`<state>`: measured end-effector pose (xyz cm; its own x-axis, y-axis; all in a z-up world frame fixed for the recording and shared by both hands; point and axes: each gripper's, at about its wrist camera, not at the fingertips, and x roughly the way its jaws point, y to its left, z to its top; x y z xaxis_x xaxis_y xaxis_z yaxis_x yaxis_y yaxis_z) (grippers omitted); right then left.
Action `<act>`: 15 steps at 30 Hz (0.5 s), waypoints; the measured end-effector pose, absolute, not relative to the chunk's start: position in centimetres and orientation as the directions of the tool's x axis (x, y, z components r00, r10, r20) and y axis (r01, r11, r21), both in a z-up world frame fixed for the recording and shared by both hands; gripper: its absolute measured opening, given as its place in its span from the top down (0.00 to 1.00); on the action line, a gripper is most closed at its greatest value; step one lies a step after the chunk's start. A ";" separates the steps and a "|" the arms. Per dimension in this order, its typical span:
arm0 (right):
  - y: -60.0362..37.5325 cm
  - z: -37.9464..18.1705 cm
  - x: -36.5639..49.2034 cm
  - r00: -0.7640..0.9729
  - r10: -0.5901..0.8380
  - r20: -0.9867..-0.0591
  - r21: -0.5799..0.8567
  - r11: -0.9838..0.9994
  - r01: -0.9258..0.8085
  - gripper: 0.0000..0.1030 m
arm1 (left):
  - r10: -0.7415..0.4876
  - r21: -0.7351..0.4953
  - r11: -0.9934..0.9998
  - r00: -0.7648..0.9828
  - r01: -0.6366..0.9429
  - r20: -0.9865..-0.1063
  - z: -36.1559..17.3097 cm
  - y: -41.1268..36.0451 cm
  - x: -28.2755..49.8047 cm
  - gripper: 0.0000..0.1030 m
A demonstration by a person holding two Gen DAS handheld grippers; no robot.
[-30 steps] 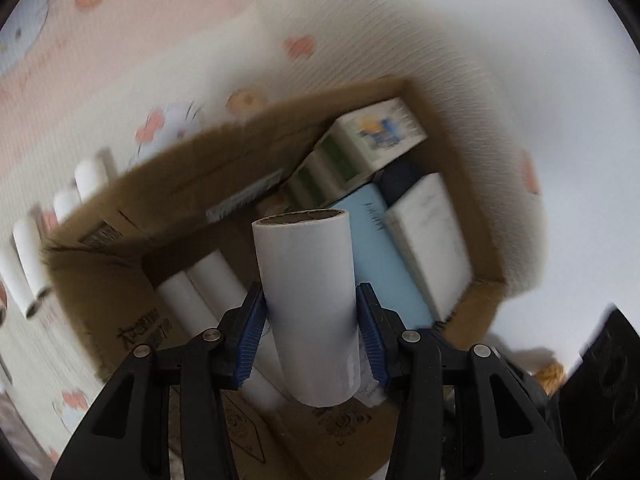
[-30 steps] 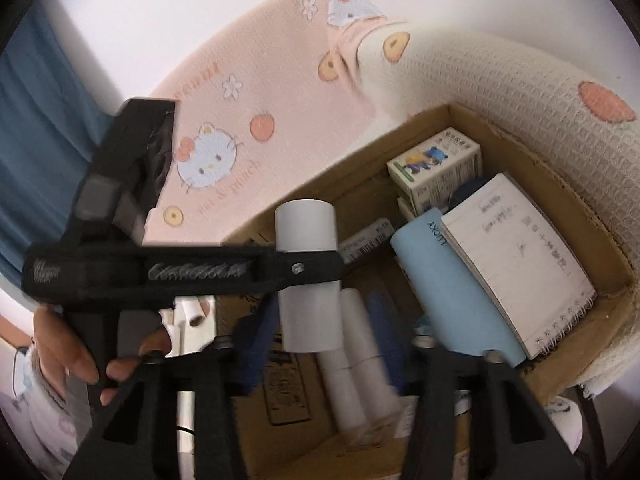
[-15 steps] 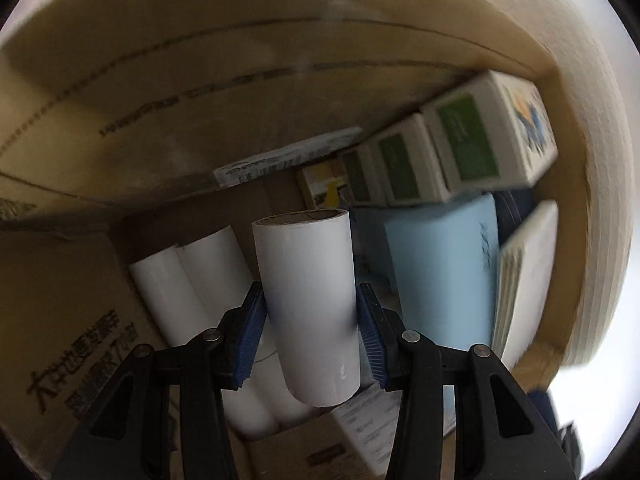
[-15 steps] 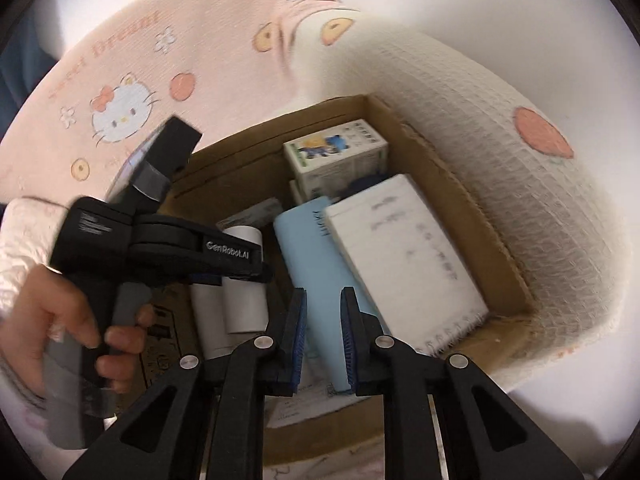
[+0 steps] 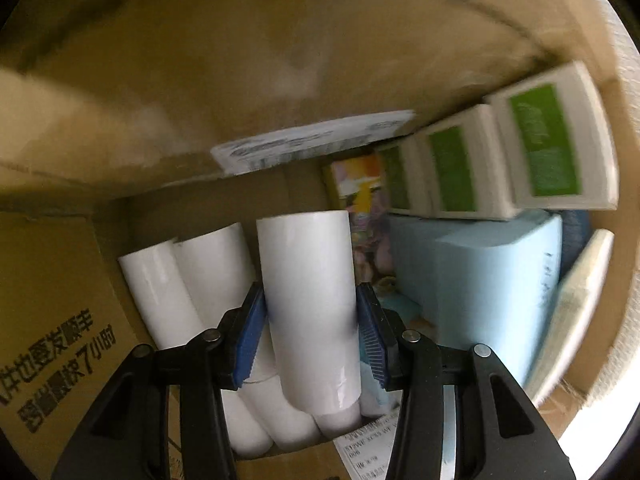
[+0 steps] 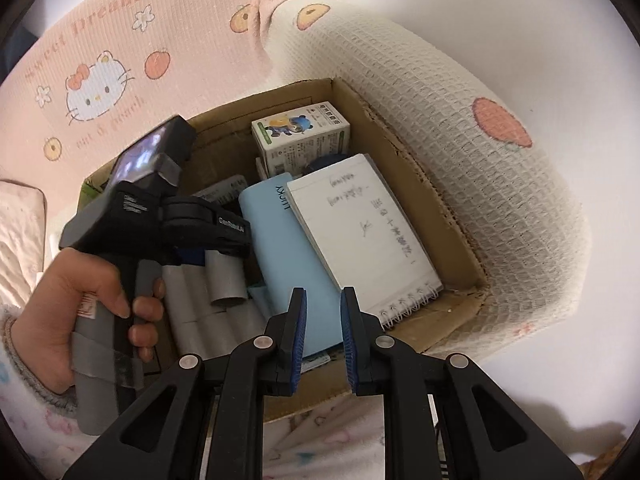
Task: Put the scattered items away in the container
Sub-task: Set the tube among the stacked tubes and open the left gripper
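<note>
Inside the cardboard box (image 5: 280,64): one white roll (image 5: 310,300) pinched by the left gripper (image 5: 310,332), beside two rolls (image 5: 192,280) lying there, three green-labelled cartons (image 5: 548,140). Above, right gripper (image 6: 323,336) closed, empty.

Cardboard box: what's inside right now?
Cardboard box holds white rolls, one gripped by the left hand-held gripper, a light-blue case, spiral notebook, green-labelled cartons. Box floor mostly covered.

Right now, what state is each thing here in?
left gripper: fingers clamped on white roll, inside cardboard box
right gripper: shut, empty, above the box
spiral notebook: closed, lying in box
other rolls: lying in box
</note>
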<state>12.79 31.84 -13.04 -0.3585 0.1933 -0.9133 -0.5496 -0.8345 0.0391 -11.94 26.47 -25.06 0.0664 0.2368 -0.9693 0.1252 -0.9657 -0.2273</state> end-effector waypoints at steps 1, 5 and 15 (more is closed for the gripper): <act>31.7 -12.9 12.8 -0.358 0.198 -0.913 0.034 -0.836 -0.548 0.87 | 0.230 -0.219 -0.965 0.060 0.143 -0.971 -25.1 26.2 -11.9 0.52; 31.0 -12.3 13.0 -0.354 0.213 -0.911 0.011 -0.844 -0.536 0.87 | 0.240 -0.232 -0.956 0.027 0.181 -0.970 -24.9 25.7 -11.8 0.52; 30.0 -12.1 12.9 -0.359 0.182 -0.915 0.039 -0.847 -0.530 0.87 | 0.249 -0.251 -0.940 -0.037 0.230 -0.968 -23.3 24.4 -11.6 0.61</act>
<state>12.92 29.99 -12.10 -0.3590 0.1819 -0.9154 -0.5298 -0.8472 0.0395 -11.63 24.43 -23.31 -0.0374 0.2491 -0.9678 0.2295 -0.9404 -0.2509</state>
